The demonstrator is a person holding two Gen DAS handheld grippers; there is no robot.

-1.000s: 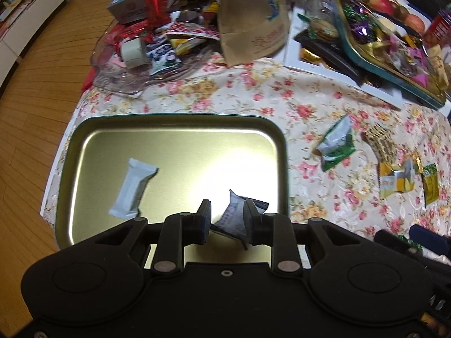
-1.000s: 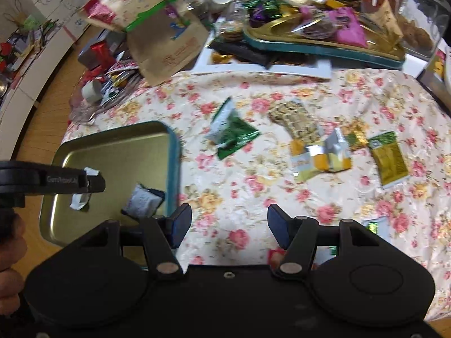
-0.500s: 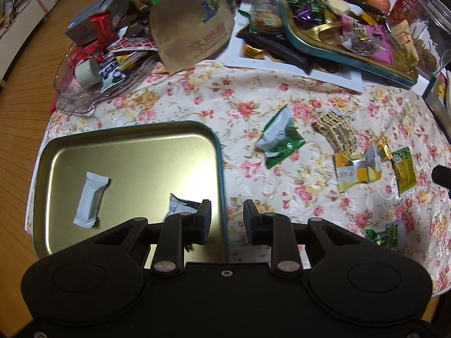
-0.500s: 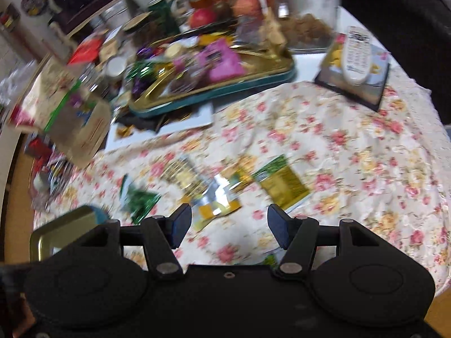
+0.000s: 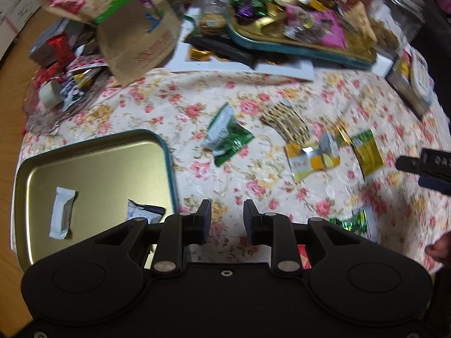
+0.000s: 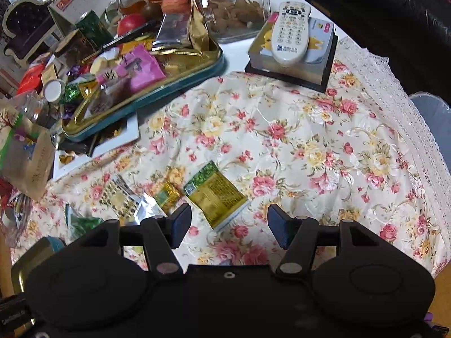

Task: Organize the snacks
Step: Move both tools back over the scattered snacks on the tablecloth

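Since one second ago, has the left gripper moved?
Yes. The left gripper, then over the gold tray, now hangs right of its rim, over the floral cloth.

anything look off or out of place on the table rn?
Yes: loose snack packets lie scattered on the floral cloth, including a green packet and a gold-green sachet, while the near tray holds only two. A remote sits atop a box.

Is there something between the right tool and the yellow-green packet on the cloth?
Nothing visible. The right tool is open over bare floral cloth, and the yellow-green packet lies flat just ahead of its fingers, uncovered. A smaller gold packet lies close beside it on the left.
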